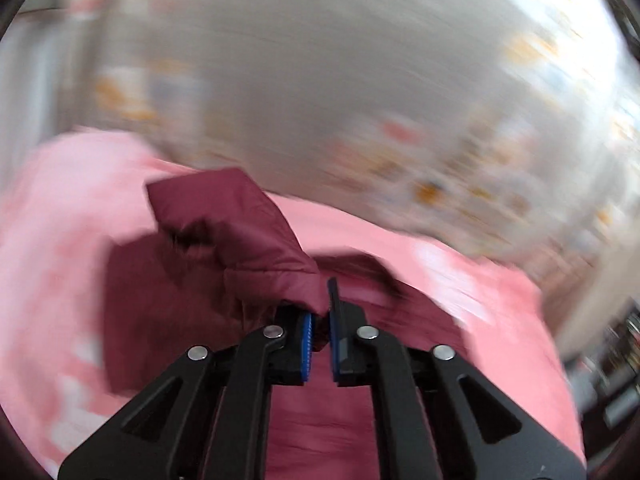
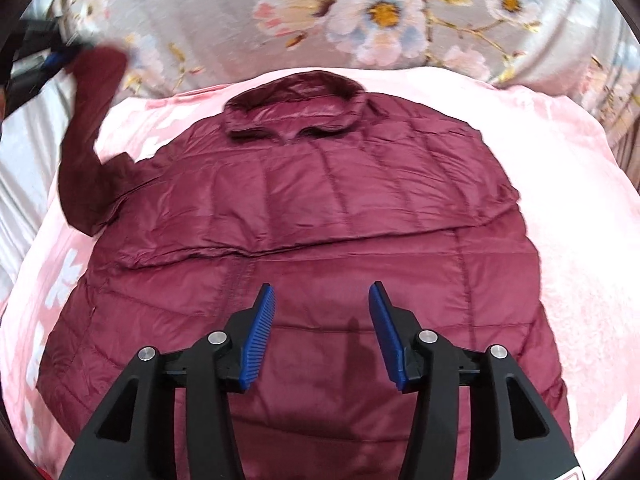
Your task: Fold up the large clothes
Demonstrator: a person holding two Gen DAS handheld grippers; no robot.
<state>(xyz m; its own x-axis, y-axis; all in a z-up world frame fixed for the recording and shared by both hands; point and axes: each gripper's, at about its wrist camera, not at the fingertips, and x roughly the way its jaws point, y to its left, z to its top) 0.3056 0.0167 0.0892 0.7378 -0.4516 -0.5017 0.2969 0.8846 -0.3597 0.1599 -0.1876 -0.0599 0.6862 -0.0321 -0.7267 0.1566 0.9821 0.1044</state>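
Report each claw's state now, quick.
Left claw: closed on the sleeve of the maroon jacket, lifting it.
Right claw: open, holding nothing, above the jacket's lower half.

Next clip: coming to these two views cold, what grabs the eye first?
A maroon quilted jacket fills the middle of the right wrist view, spread flat on a pink blanket, collar toward the floral bedspread. Its one sleeve rises off the blanket at upper left, its cuff pinched in the left tongs. The right tongs hang open above the jacket's lower half, holding nothing.
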